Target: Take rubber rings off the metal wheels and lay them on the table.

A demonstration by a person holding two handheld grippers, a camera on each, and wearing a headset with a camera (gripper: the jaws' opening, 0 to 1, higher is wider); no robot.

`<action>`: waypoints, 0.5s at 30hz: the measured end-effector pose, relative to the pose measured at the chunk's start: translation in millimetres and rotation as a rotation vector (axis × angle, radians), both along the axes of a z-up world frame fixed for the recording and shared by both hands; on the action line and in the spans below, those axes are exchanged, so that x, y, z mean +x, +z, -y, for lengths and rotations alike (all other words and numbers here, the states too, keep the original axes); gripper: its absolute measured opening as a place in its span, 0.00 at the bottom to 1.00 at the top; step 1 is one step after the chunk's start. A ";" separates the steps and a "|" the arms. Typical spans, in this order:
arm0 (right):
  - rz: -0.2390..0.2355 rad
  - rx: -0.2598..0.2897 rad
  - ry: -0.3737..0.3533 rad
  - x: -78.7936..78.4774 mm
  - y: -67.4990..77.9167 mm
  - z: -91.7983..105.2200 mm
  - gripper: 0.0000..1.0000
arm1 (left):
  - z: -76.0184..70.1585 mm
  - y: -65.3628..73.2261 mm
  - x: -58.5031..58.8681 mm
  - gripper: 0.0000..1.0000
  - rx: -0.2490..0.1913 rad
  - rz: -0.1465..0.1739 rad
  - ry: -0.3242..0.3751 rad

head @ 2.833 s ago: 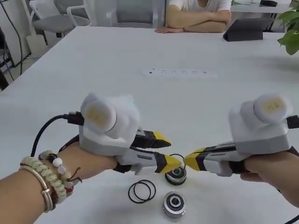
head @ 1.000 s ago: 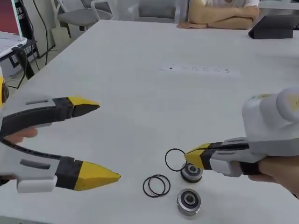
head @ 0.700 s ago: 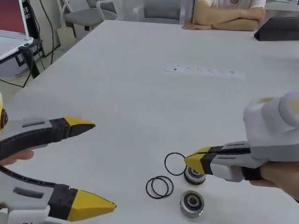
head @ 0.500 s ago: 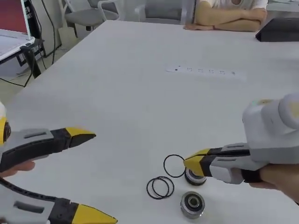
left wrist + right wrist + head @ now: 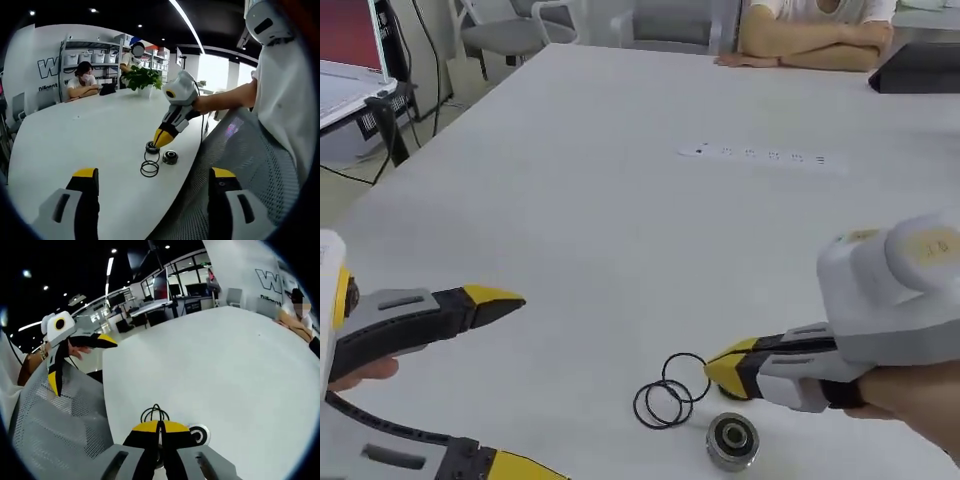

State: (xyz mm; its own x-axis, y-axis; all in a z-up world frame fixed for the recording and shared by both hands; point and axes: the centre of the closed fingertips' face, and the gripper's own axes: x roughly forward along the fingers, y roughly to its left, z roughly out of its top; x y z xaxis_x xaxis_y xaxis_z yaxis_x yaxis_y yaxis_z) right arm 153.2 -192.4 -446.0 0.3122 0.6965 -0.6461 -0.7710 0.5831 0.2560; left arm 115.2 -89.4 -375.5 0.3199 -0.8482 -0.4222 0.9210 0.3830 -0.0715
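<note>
Right gripper [image 5: 717, 366]: the jaws are shut with the yellow tips pressed together, and a thin black rubber ring [image 5: 684, 366] is pinched at the tips. The ring is held low over the white table [image 5: 620, 210] and projects to the left of the tips in the head view. Its lower edge overlaps a pair of loose rings [image 5: 660, 403], which lie flat on the table, one partly across the other. Whether the held ring touches that pair cannot be determined from these views.

A first metal wheel [image 5: 151, 146] is located directly under the right gripper's tips and is largely hidden by them in the head view. A second metal wheel [image 5: 732, 439] lies flat just beside it, nearer the table edge, with its bearing face turned upward.

Left gripper [image 5: 80, 361]: the jaws are spread wide and nothing is held between them. It is positioned well apart from the wheels and rings, to the left, at the near edge of the table. A grey mesh chair back [image 5: 60, 430] is seen below it in the right gripper view.

At the far end of the table a person [image 5: 810, 35] is seated with arms folded on the surface. A pale strip [image 5: 760, 156] is set in the tabletop between that person and the work.
</note>
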 end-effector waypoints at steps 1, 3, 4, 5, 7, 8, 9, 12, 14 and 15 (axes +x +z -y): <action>-0.003 -0.008 0.004 -0.7 -2.5 -0.4 0.00 | -0.5 -1.5 -0.3 0.88 0.007 -0.005 0.001; -0.011 -0.023 0.014 -3.1 -7.0 -1.4 0.00 | -1.4 -2.5 -0.3 0.88 0.016 0.003 0.001; -0.016 -0.028 0.017 -4.0 -9.1 -2.0 0.00 | -1.6 -2.1 0.0 0.88 0.015 0.004 0.004; -0.018 -0.033 0.019 -4.2 -10.6 -2.1 0.00 | -1.7 -1.7 0.3 0.88 0.011 0.003 0.007; -0.022 -0.047 0.021 -3.8 -14.5 -1.9 0.00 | -3.4 -1.8 2.2 0.85 0.003 -0.004 0.022; -0.021 -0.052 0.020 -3.3 -15.7 -1.5 0.00 | -5.2 -2.6 3.7 0.83 0.004 -0.009 0.035; -0.020 -0.063 0.012 -1.8 -17.6 -0.3 0.00 | -6.2 -2.9 4.4 0.82 0.004 -0.010 0.042; -0.012 -0.076 -0.004 2.0 -19.3 2.2 0.00 | -7.6 -2.2 6.2 0.81 0.001 -0.003 0.055; -0.011 -0.080 -0.009 2.8 -20.1 2.5 0.00 | -8.0 -1.7 6.6 0.80 -0.004 -0.003 0.059; -0.006 -0.085 -0.010 3.4 -20.8 2.6 0.00 | -8.2 -1.6 7.0 0.80 -0.005 -0.003 0.061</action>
